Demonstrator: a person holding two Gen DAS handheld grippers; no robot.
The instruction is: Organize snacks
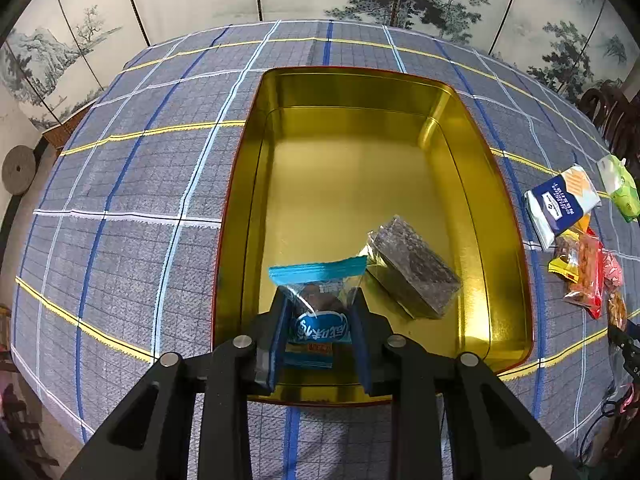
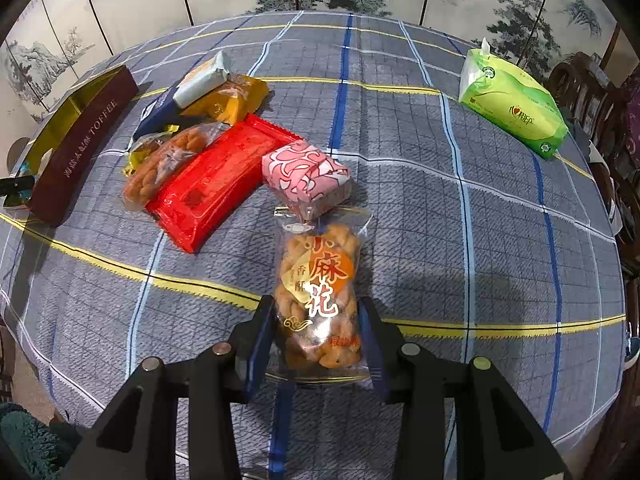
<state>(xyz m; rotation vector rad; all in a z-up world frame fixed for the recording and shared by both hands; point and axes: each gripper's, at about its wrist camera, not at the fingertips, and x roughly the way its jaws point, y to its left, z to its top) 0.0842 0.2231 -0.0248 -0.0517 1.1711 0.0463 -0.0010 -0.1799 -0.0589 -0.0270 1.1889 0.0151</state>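
Note:
A gold-lined tin box (image 1: 440,96) lies open on the plaid tablecloth; in the right wrist view its dark red side (image 2: 84,144) reads TOFFEE. My left gripper (image 1: 320,304) is shut on a blue-and-clear snack packet (image 1: 318,300), held over the box's near end. A dark bar in clear wrap (image 1: 412,264) lies inside the box. My right gripper (image 2: 318,312) has its fingers on both sides of a clear bag of fried dough twists (image 2: 318,292) lying on the cloth; the grip cannot be told.
A pile of snacks lies right of the box: a red pack (image 2: 212,184), a pink patterned pack (image 2: 306,176), a clear bag of twists (image 2: 168,160), a yellow pack (image 2: 232,100) and a navy-white pack (image 1: 560,204). A green tissue pack (image 2: 512,104) lies far right. Chairs stand at the right edge.

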